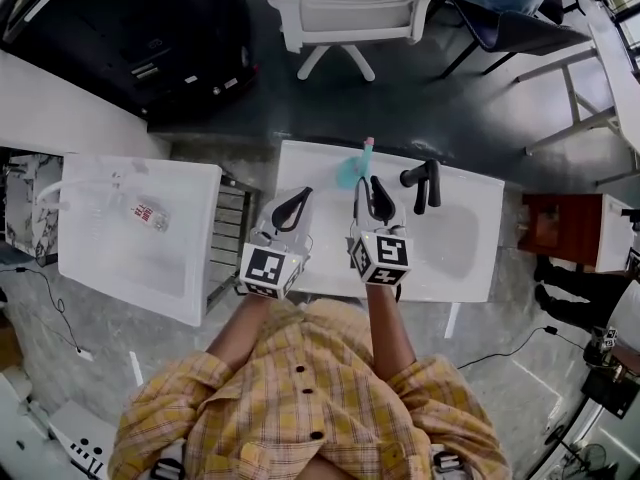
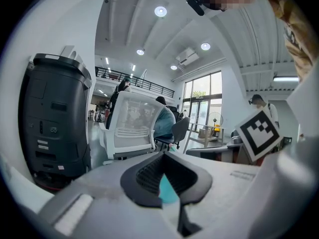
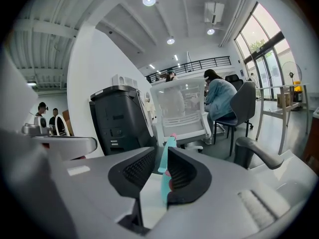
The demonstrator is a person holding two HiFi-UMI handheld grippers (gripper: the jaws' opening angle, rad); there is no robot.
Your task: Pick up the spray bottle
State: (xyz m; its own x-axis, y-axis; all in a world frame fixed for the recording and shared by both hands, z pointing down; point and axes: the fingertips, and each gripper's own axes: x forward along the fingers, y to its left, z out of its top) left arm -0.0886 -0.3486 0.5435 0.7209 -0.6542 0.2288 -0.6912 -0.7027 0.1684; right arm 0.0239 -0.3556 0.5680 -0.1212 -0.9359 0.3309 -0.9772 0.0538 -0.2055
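One teal spray bottle [image 1: 352, 170] with a pink top stands upright near the far edge of the middle white desk [image 1: 460, 258]. Two tongs reach over that desk from the near side. The right tongs [image 1: 368, 186] are released, jaws apart, and the bottle shows in the gap at their tips, close against the right-hand jaw. The left tongs [image 1: 303, 196], just left of them, are clenched tip to tip on nothing. One black curved piece [image 1: 424, 182] lies right of the bottle. A second white desk [image 1: 110, 258] stands to the left.
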